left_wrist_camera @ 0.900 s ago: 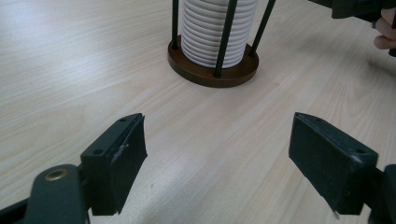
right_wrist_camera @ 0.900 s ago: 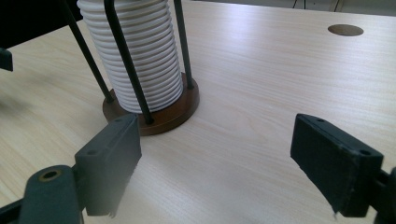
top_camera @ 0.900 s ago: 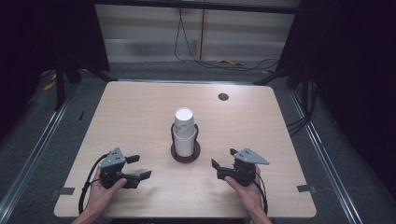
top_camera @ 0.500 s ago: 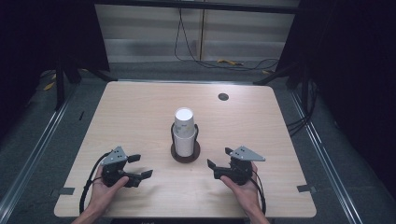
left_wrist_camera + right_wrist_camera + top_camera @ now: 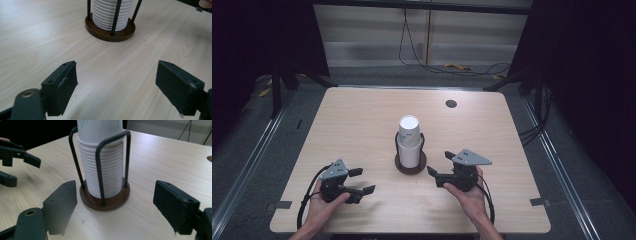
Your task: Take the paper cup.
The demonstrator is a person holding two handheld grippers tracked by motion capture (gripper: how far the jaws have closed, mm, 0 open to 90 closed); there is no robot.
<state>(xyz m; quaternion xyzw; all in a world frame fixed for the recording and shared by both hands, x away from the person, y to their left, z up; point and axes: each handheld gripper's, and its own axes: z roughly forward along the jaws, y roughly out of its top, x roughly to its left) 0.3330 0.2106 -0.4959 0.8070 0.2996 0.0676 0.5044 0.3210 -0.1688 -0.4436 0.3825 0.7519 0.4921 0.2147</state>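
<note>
Your left gripper (image 5: 362,181) sits low over the wooden table (image 5: 362,120) near its front left, its jaws spread wide with nothing between them. Your right gripper (image 5: 441,163) is at the front right, jaws likewise wide apart and bare, aimed at the cup holder. A stack of white paper cups (image 5: 409,141) stands upright at the table's middle inside a black wire holder (image 5: 100,170) on a round brown base (image 5: 110,201). The stack lies between your two grippers, nearer the right one. A dark round grommet (image 5: 451,104) sits toward the far right of the tabletop.
</note>
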